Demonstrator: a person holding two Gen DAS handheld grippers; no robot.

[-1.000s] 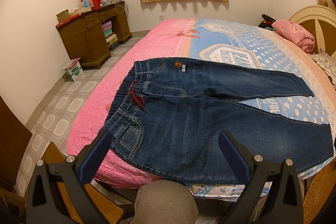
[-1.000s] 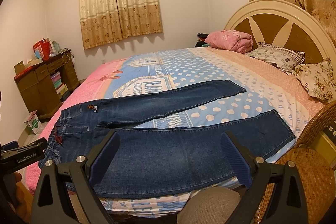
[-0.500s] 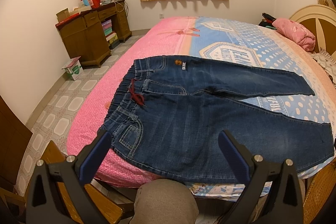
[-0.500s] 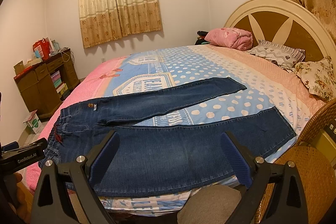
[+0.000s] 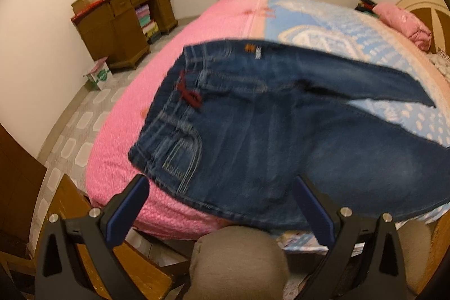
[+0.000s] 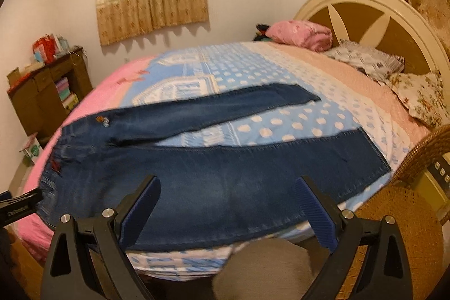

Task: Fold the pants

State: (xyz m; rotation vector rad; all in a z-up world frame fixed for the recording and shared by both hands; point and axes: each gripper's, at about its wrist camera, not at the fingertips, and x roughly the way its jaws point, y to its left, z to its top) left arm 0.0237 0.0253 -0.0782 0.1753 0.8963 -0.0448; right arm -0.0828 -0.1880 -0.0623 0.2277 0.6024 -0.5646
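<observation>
1. The pants (image 5: 253,131) lie spread flat on the bed (image 5: 118,159), waistband toward the pink foot end and both legs running toward the headboard (image 6: 365,7).
2. The two legs splay apart in a narrow V, with blue dotted bedspread showing between them; the near leg lies along the bed's front edge, its hem (image 6: 374,151) close to the wicker chair (image 6: 407,215).
3. A dark red drawstring (image 5: 191,96) sits at the waistband, and a small orange patch (image 5: 249,47) marks the far hip.
4. The left gripper (image 5: 222,204) has its blue-padded fingers spread wide, empty, above the near hip pocket and the bed's edge.
5. The right gripper (image 6: 230,204) is likewise spread wide and holds nothing, over the middle of the near leg.
6. The person's knee (image 5: 239,257) in grey-brown fabric shows below the left gripper.
7. A pink bundle (image 6: 301,34) and patterned pillows (image 6: 419,97) rest by the headboard; a wooden desk (image 5: 121,30) stands against the wall beyond the foot end.
8. Both views are somewhat blurred.
</observation>
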